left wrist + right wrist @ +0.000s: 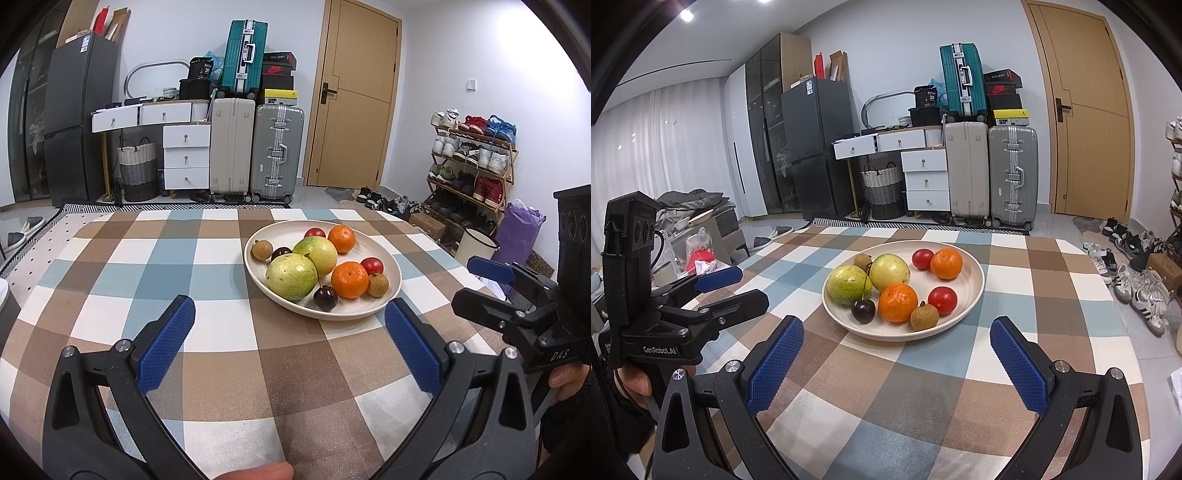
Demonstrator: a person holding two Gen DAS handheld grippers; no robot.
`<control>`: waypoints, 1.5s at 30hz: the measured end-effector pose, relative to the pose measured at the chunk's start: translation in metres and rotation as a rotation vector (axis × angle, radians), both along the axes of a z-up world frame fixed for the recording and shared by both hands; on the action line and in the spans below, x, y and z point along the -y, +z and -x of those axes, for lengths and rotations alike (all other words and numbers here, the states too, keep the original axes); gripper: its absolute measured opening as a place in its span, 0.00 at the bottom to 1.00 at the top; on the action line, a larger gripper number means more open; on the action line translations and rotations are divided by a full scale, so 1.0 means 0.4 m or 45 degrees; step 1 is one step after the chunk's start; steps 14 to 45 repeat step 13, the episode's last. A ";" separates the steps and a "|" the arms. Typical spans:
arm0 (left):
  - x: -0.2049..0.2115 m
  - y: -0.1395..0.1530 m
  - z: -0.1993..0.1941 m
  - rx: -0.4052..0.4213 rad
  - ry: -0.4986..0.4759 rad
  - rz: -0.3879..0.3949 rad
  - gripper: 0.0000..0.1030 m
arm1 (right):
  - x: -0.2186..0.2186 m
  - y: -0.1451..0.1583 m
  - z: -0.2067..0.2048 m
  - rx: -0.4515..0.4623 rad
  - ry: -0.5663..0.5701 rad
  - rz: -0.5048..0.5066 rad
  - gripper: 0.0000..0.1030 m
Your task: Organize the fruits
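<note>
A cream plate [391, 291] [975, 273] on the checked tablecloth holds two green guavas [291, 276] [847, 285], two mandarins [349, 279] [898, 302], two red cherry tomatoes [372, 265] [942, 300], two dark cherries [325, 298] [863, 311] and two brown longans [377, 284] [924, 315]. My left gripper [290, 319] is open and empty, just short of the plate's near rim; it also shows at the left in the right wrist view [738, 286]. My right gripper [897, 341] is open and empty, near the plate's front; it shows at the right in the left wrist view [476, 284].
The table [207, 332] [1052, 295] is covered in a brown, blue and white checked cloth. Beyond it stand suitcases [258, 151], a white drawer unit [186, 157], a fridge [74, 118], a door [354, 96] and a shoe rack [472, 162].
</note>
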State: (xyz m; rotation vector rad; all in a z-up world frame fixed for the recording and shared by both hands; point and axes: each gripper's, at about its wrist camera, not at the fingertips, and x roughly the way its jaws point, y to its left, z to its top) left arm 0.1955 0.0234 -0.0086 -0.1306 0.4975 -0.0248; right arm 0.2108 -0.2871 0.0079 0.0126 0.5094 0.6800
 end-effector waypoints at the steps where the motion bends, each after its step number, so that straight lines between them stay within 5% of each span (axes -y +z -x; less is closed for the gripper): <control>1: -0.001 0.001 0.001 0.001 0.002 0.001 1.00 | 0.000 0.000 0.000 0.001 0.001 0.001 1.00; 45: 0.005 0.009 0.004 0.012 0.001 -0.001 1.00 | -0.009 -0.006 0.005 0.005 0.010 0.006 1.00</control>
